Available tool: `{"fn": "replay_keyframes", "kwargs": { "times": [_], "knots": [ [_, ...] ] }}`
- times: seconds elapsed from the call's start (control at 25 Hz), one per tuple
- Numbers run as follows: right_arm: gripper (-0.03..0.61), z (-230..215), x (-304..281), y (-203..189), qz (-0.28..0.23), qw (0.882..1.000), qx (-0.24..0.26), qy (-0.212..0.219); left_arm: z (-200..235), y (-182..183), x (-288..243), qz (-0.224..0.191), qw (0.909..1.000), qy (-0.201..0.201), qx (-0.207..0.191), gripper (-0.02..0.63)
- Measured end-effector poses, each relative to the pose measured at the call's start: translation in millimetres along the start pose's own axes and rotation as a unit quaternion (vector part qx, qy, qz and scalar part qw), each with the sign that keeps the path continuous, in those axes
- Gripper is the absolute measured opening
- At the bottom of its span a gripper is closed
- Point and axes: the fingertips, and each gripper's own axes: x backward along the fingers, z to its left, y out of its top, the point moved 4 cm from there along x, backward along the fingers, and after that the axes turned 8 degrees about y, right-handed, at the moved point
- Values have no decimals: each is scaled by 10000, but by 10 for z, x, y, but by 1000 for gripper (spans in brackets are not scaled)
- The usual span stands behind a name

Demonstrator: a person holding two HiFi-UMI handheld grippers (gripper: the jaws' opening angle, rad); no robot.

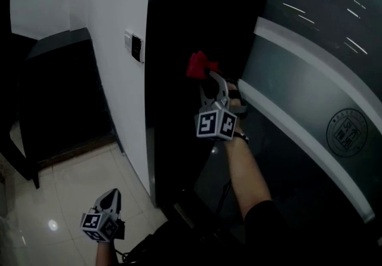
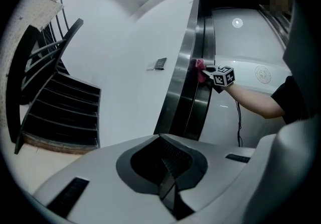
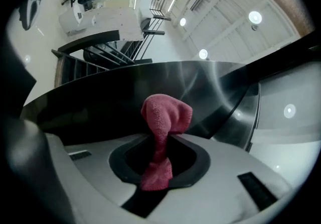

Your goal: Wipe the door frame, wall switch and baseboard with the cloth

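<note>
The red cloth [image 3: 163, 117] is pinched in your right gripper [image 1: 213, 83], whose jaws are clamped on its lower end. In the right gripper view, its long axis runs straight out along the jaws. A narrow waist sits at the grip, a short tail hangs behind it, and a bunched, rounded head is at the far end. That head points at the dark, glossy metal door frame [image 1: 179, 44] and sits against its face. From your head view, the bunch sticks up and to the left past the jaw tips. Your right forearm [image 1: 245, 169] reaches up to it from below.

In the left gripper view, the cloth meets the frame at about the height of the wall switch [image 1: 136, 48]. The switch sits on the white wall [image 1: 113, 14] just left of the frame, apart from the cloth.

To the right of the frame is a glass door [image 1: 310, 32] with a pale frosted band and a round emblem [image 1: 347, 130].

Your left gripper [image 1: 111, 197] hangs low, well apart from the right one, over the pale tiled floor [image 1: 65, 181]. Its jaws are pressed together with nothing between them, and it faces the wall and frame. A dark staircase [image 1: 59, 92] stands against the wall at the far left.
</note>
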Motion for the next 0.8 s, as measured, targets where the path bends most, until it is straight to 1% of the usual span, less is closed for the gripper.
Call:
{"fn": "replay_keyframes", "kwargs": {
  "times": [0.16,0.52,0.8],
  "knots": [
    [74,383,-18,-195,180,9991,-32,378,-29,-60,14,-17,9999,25,161,0],
    [74,754,13,-353,293,9973,-127,655,43,-132,8,102,9996,185,212,0],
    [74,1043,91,-476,410,9936,-276,1020,11,-154,11,122,9997,119,201,0]
  ]
}}
